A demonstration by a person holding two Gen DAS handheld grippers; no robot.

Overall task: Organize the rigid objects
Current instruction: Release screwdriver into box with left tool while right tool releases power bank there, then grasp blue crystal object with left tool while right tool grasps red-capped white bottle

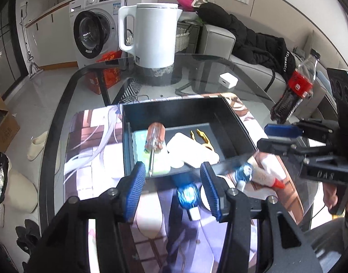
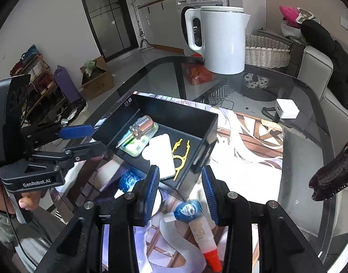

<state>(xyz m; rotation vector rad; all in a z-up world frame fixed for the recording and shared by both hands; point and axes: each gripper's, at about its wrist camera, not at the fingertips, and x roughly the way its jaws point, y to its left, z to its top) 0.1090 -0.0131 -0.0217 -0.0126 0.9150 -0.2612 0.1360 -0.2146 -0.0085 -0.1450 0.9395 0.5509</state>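
Right wrist view: the open, empty right hand-held gripper (image 2: pixel 180 193) should drop squarely over the glue bottle (image 2: pixel 200 229) before closing.

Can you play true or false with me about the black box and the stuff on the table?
1. The screwdriver lies inside the black box. True.
2. The white kettle stands inside the box. False: it stands on the glass table, behind the box.
3. The left gripper is squeezing the screwdriver. False: it is open and holds nothing.
4. A tube with a red cap lies on the mat, outside the box. True.
5. The yellow tweezers lie on the floor. False: they are in the box, beside a white object.
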